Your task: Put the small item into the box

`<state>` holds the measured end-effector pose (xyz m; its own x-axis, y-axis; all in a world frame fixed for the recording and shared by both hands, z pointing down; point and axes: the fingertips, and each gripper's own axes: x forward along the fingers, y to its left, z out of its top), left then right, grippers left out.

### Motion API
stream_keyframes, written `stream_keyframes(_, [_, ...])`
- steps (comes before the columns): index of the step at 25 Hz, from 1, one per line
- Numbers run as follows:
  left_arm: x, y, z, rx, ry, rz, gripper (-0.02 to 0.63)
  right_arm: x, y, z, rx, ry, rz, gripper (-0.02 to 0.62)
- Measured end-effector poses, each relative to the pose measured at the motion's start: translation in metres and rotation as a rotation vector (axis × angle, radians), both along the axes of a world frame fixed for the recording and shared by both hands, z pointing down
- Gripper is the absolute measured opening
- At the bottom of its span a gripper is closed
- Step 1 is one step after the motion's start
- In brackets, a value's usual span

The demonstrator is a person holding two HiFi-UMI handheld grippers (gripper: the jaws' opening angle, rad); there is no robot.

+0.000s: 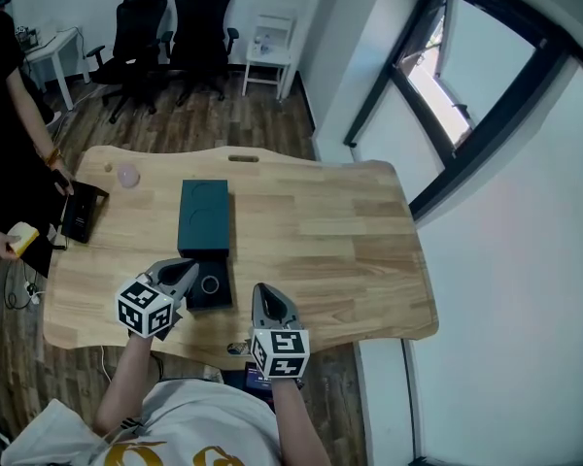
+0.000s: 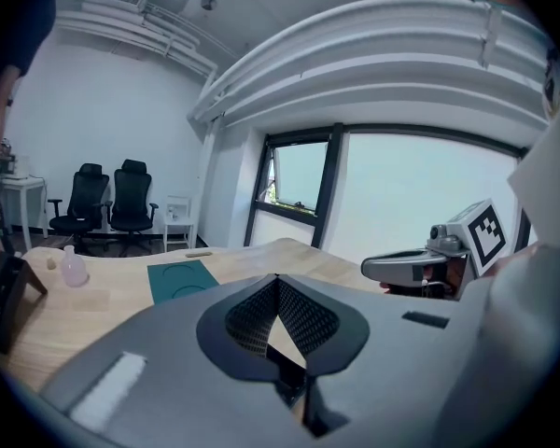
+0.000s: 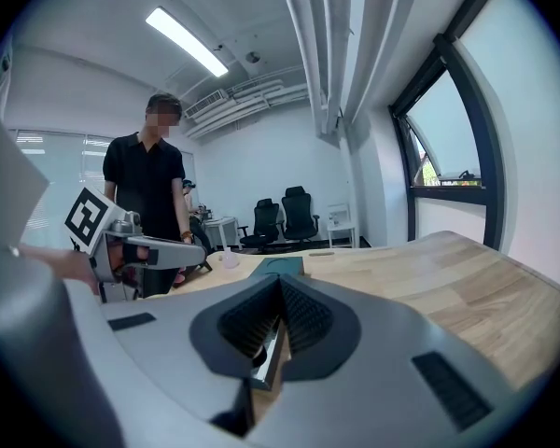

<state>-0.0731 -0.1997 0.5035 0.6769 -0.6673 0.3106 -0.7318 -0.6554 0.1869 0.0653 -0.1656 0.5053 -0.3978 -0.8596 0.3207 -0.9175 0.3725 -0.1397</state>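
Wooden table (image 1: 330, 231) lies bare and wide to the right of the teal box (image 1: 203, 216). The left gripper (image 1: 185, 272), clenched on nothing, is at the box's dark near end, where a small ring (image 1: 211, 284) sits. The right gripper (image 1: 265, 297), also closed and empty, is just beside it at the front edge.

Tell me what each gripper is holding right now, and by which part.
Nothing is held. The left gripper and the right gripper each have their jaws closed together at the tips, with no object gripped between them.
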Motion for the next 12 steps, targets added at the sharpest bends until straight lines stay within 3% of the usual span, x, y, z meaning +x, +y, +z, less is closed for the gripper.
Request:
stream_keyframes(7, [0.0018, 0.0024, -0.0031, 0.019, 0.015, -0.019, 0.003, 0.0015, 0.0046, -0.0008, -0.001, 0.006, 0.002, 0.004])
stream_keyframes(12, [0.0076, 0.0067, 0.0023, 0.013, -0.017, -0.003, 0.003, 0.0079, 0.0086, 0.0007, -0.004, 0.003, 0.015, 0.003])
